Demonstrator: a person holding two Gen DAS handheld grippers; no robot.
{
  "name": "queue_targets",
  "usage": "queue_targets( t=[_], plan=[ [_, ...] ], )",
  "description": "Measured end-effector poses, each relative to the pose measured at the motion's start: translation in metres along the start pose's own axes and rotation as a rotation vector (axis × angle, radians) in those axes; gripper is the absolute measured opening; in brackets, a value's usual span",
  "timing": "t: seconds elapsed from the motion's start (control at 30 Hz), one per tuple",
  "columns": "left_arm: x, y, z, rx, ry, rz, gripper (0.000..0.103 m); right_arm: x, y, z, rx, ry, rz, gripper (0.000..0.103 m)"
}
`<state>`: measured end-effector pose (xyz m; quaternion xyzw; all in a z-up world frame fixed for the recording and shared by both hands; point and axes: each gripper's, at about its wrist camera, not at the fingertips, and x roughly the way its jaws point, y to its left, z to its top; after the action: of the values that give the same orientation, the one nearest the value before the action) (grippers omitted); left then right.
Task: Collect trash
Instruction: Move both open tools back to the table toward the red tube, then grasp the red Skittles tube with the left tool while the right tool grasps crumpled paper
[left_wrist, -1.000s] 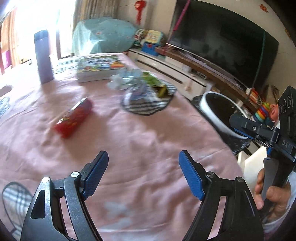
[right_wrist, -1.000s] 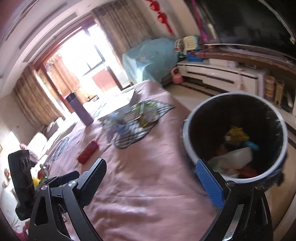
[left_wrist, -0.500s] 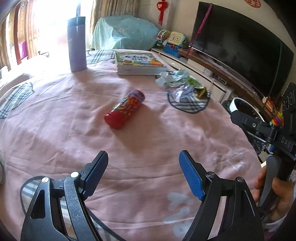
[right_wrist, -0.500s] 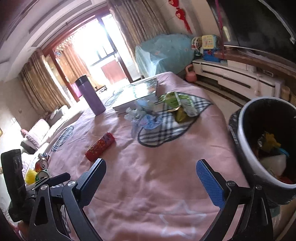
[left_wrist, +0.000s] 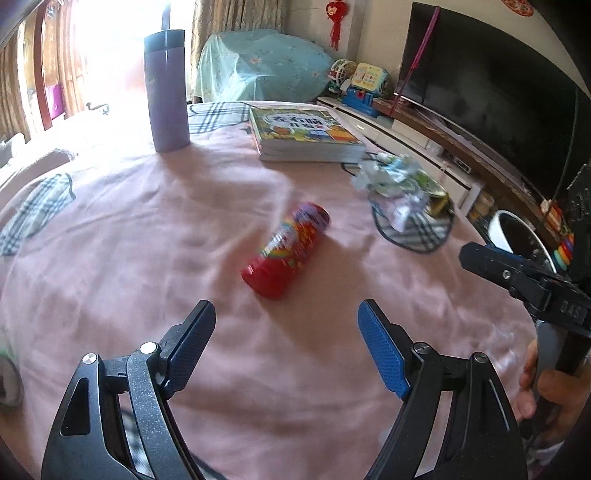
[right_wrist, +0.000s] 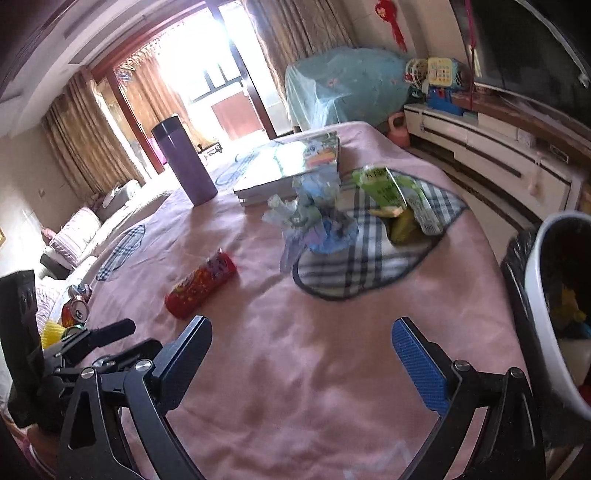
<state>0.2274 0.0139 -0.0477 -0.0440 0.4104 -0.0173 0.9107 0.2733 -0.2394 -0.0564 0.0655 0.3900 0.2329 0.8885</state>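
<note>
Both the left gripper (left_wrist: 286, 341) and the right gripper (right_wrist: 303, 354) are seen wide open, nothing held. The red tube (left_wrist: 286, 249) lies on the pink cloth (left_wrist: 147, 240) at 12 o'clock of the left jaws. Only the right wrist view shows wrappers (right_wrist: 317, 218) clearly and rubbish inside the bin (right_wrist: 535, 295), cut off at 3 o'clock

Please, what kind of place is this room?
Most likely a home living room: a large television above a low white cabinet, a sofa near curtained glass doors, and children's toys on the cabinet.
</note>
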Motion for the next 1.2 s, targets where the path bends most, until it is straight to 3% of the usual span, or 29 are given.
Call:
queue_targets(
  t=[0.33,0.47,0.53,0.57,0.6,0.63,0.67,0.8,1.2],
  plan=[
    [0.043,0.010,0.033,0.067,0.048,0.023,0.082,0.045,0.003,0.045,-0.036,-0.004,-0.009,0.099],
    [0.054,0.005,0.038,0.091,0.052,0.033,0.082,0.069,0.004,0.052,-0.052,0.019,-0.044,0.094],
    [0.057,0.002,0.039,0.103,0.052,0.024,0.077,0.078,0.002,0.051,-0.054,0.037,-0.064,0.070],
    [0.058,-0.001,0.038,0.117,0.054,0.024,0.062,0.079,0.001,0.050,-0.051,0.040,-0.064,0.061],
    [0.062,-0.005,0.037,0.134,0.071,0.018,0.044,0.080,-0.002,0.049,-0.043,0.047,-0.062,0.041],
    [0.064,-0.007,0.036,0.144,0.082,0.014,0.044,0.079,-0.005,0.046,-0.033,0.054,-0.056,0.027],
    [0.063,-0.010,0.035,0.160,0.071,0.029,0.043,0.077,-0.007,0.043,-0.022,0.055,-0.047,0.023],
    [0.056,-0.013,0.030,0.152,0.066,-0.004,0.040,0.055,-0.011,0.033,-0.010,0.032,-0.021,0.016],
    [0.007,-0.048,-0.007,0.091,0.047,-0.163,0.038,-0.026,-0.033,-0.010,0.107,-0.045,0.043,0.015]
  ],
)
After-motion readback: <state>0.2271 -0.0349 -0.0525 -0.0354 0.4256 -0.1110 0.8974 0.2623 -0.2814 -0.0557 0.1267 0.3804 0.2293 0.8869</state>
